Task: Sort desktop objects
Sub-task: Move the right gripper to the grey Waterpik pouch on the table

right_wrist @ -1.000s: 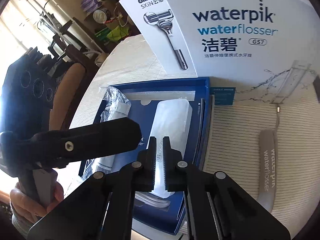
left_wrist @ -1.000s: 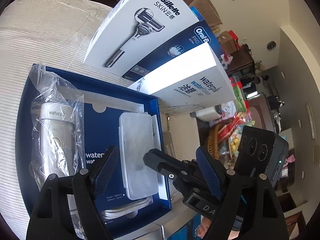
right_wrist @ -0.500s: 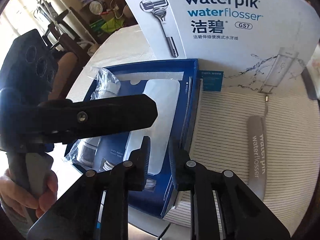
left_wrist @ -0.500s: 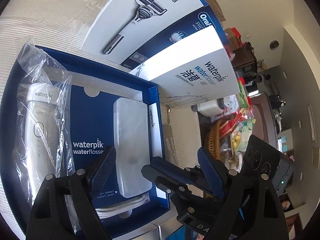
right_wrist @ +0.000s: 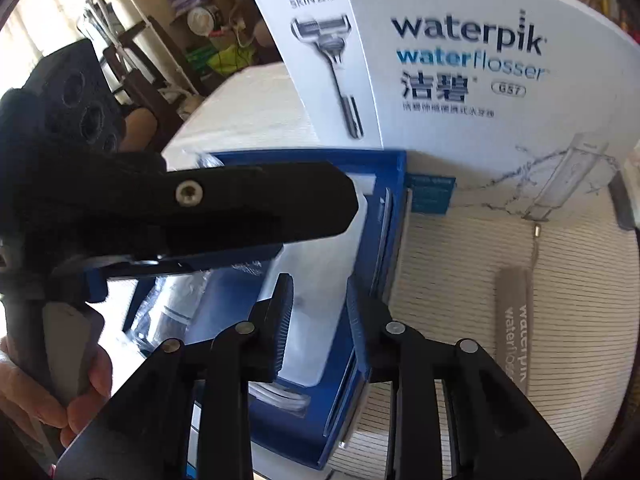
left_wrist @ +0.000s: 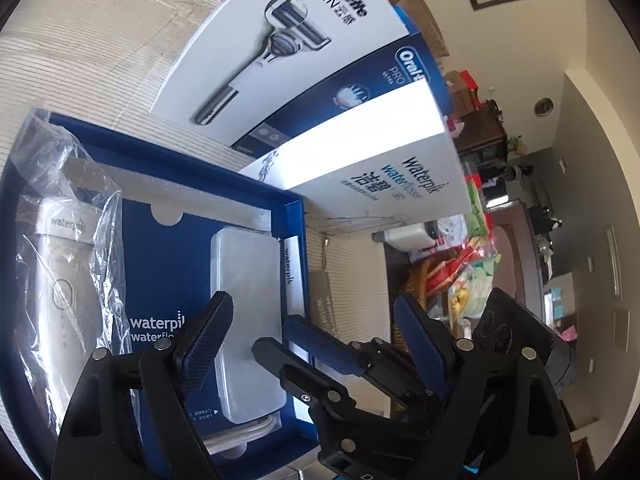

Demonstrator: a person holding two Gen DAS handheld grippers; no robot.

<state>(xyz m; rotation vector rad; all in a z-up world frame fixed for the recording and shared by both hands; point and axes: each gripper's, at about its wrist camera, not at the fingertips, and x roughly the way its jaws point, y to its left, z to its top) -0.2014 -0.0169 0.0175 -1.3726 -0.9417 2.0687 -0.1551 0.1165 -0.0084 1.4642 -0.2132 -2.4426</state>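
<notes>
An open blue Waterpik box (left_wrist: 180, 160) lies on the striped cloth. Inside it are a white flosser in a clear bag (left_wrist: 64, 280), a frosted plastic case (left_wrist: 248, 280) and a coiled white cable (left_wrist: 240, 436). My left gripper (left_wrist: 312, 344) hovers open and wide over the case's near end, nothing held. My right gripper (right_wrist: 320, 320) reaches in from the right, over the case (right_wrist: 320, 264) and the box's right wall (right_wrist: 384, 240). Its jaws are opening, a narrow gap, pads touching nothing. A left finger (right_wrist: 280, 208) crosses the right wrist view.
Standing behind the box are a Gillette carton (left_wrist: 280, 52), an Oral-B carton (left_wrist: 360, 92) and the white Waterpik lid (right_wrist: 480, 80). A grey Waterpik pouch (right_wrist: 516, 320) lies on the cloth to the right. A person's hand (right_wrist: 40, 392) holds the left gripper's handle.
The right gripper's jaws were shut and have parted a little, and it has drifted toward the box's right wall. The left gripper stays wide and almost still.
</notes>
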